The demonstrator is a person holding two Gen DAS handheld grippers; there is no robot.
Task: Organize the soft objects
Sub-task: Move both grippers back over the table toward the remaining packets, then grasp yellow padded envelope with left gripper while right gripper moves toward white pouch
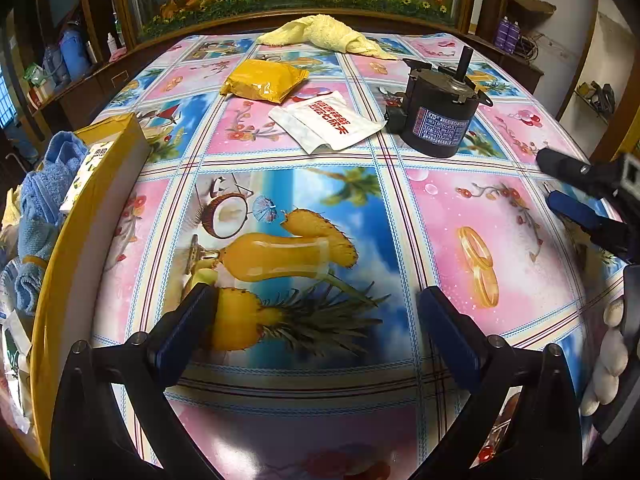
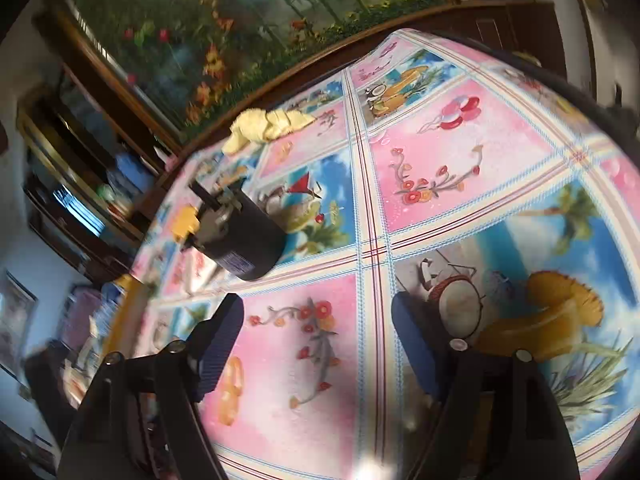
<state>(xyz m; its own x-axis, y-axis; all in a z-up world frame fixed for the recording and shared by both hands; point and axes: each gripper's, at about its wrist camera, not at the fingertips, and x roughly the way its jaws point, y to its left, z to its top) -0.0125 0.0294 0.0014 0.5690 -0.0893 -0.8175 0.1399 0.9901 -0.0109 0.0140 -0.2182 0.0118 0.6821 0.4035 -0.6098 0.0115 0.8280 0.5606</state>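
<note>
Between picks: left tongs (image 1: 316, 332) and right tongs (image 2: 318, 344) both spread apart, nothing between them, hovering over bench (image 1: 460, 208)

Soft items left: yellow towel (image 1: 324, 34) far ahead of left tongs, yellow pouch (image 1: 264, 80) and white sachet (image 1: 324, 120) nearer

Judged next: reach ahead, clamp one, carry to yellow box (image 1: 116, 168) left of left tongs

Motor (image 1: 436, 108) hard, skip

Box contents cut off; right view blurred

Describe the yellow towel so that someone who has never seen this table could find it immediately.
Start from the table with the fruit-print tablecloth and go to its far edge, below the flower mural. The yellow towel lies there in a crumpled heap, beyond the orange packet. Unlike the glossy packet and the flat white pouch, it is pale, fluffy terry cloth.
</note>
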